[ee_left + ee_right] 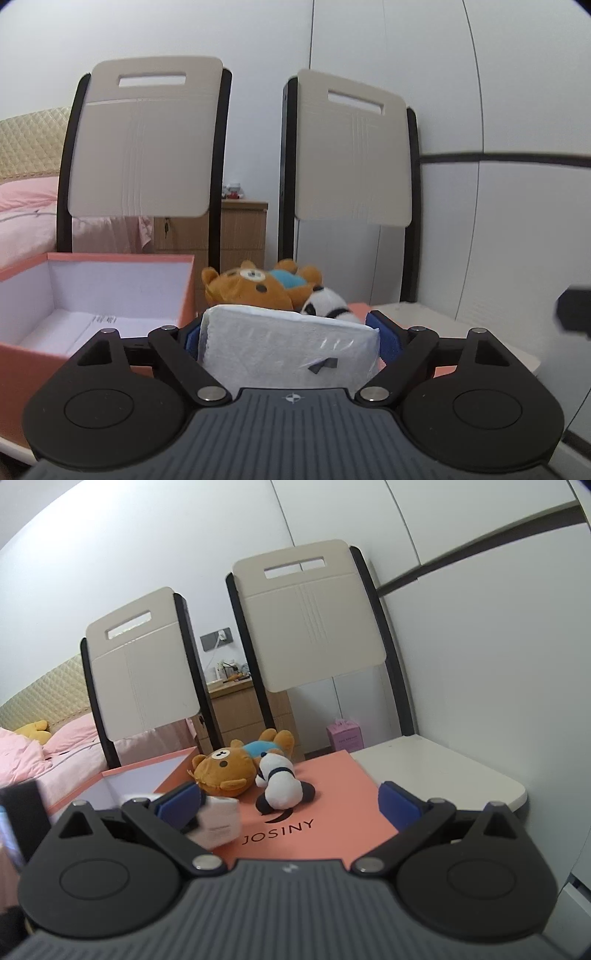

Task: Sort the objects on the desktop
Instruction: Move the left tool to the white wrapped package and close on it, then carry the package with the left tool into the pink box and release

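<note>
Left tongs (290, 332): clenched on a white wrapped pack (288, 347), blue pads at both its ends.
Right tongs (291, 805): released, nothing between the pads, hanging over the orange lid (332, 801).
Pack location: lifted clear of the desk (443, 775), just right of the open orange box (92, 295), with the bear (255, 288) and panda (325, 304) plushes behind it.
Handling: probably light and squashy under slick film, so it may slip; the end grip suits it.
Long axis: crosswise between the pads, broad face tilted up toward the camera.
</note>
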The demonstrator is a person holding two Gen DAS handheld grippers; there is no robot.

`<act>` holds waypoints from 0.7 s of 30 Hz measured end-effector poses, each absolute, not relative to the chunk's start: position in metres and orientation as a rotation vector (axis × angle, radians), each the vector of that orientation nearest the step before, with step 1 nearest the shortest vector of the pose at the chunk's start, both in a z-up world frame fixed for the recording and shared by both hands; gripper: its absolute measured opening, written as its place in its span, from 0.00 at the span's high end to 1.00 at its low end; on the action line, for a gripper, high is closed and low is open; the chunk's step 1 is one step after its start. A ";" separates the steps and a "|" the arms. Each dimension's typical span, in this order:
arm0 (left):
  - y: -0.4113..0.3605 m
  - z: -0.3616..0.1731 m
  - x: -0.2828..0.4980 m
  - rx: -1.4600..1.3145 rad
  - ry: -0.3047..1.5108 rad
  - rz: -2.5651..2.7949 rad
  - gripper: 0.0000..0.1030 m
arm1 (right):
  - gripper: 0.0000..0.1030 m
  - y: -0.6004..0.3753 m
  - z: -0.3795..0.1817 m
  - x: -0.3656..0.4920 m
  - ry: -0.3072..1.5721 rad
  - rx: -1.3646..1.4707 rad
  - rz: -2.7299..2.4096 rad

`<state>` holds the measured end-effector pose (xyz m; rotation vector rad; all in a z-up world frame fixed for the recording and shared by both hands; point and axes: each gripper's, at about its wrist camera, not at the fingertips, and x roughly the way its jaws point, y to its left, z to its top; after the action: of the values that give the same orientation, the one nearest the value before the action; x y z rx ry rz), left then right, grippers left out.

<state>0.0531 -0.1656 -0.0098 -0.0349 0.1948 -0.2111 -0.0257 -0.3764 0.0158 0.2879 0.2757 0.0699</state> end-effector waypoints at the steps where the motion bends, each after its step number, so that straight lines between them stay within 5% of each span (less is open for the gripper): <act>1: -0.161 -0.005 0.051 -0.038 0.181 -0.212 0.15 | 0.00 -0.376 0.017 -0.023 0.282 0.290 0.070; 21: -0.081 0.050 0.044 -0.071 0.045 -0.233 0.16 | 0.00 -0.325 0.085 0.088 0.249 0.205 0.207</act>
<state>0.0442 -0.0808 0.0495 -0.0706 0.0446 -0.2329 0.0884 -0.3253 0.0848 0.2055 0.2493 0.2073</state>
